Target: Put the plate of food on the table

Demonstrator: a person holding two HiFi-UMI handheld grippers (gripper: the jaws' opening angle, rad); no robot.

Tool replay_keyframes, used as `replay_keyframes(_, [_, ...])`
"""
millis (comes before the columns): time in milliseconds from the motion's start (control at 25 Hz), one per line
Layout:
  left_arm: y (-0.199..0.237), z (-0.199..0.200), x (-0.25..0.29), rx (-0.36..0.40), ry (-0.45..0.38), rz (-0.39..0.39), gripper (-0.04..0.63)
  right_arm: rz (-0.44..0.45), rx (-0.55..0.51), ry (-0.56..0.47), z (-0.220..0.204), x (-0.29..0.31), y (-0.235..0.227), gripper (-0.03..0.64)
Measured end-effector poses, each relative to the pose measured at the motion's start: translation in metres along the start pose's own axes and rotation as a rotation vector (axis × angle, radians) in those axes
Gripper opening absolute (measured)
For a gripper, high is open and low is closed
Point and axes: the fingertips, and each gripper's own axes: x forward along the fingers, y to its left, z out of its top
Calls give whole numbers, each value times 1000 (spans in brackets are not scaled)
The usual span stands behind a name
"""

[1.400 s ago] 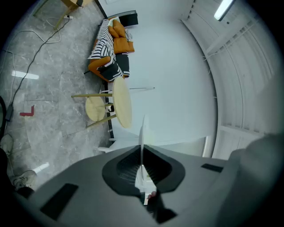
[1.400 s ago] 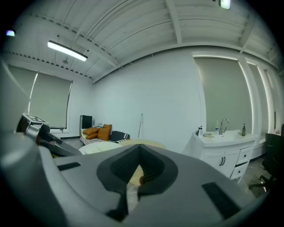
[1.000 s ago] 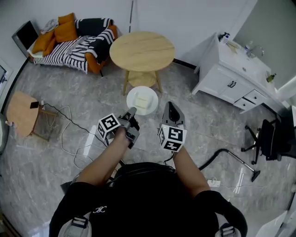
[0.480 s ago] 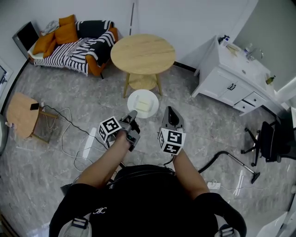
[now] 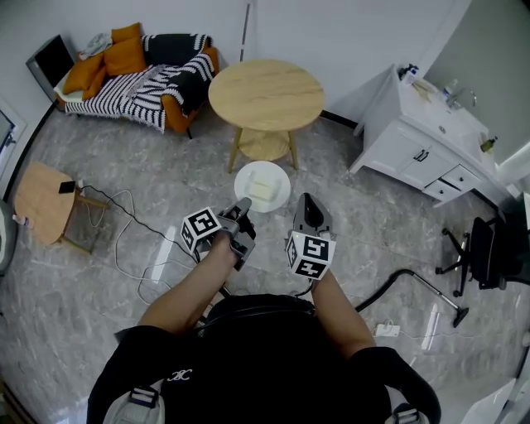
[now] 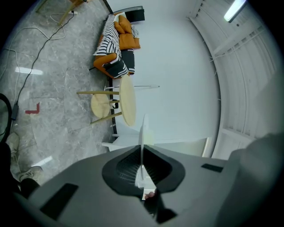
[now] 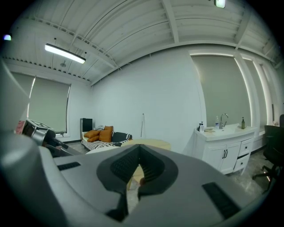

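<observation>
Left fingers (image 6: 122, 170) pinch plate (image 5: 284, 186) rim, table (image 5: 265, 93) ahead

Plate of food (image 5: 262, 186), in left gripper (image 5: 242, 205): now slightly further right and lower in head view. Right gripper (image 5: 307, 201): lower. Round table (image 5: 266, 93), sofa (image 5: 157, 70): shifted right.

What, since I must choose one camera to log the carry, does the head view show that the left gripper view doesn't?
Only head view: the food on top of the plate, the right gripper, the office chair. Only left gripper view: the plate's rim pinched edge-on in the left gripper, a ceiling light. Both: round table, striped sofa.
</observation>
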Motion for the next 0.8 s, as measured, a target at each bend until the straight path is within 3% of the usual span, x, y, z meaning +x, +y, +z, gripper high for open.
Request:
replay_keyframes(400, [16,24,-33,12,24,12,23,-21,3,6,-12,-15,41,5])
replay_keyframes(800, [17,21,-33,6,42,-14,23,-50,12,18,-18,-20,37,5])
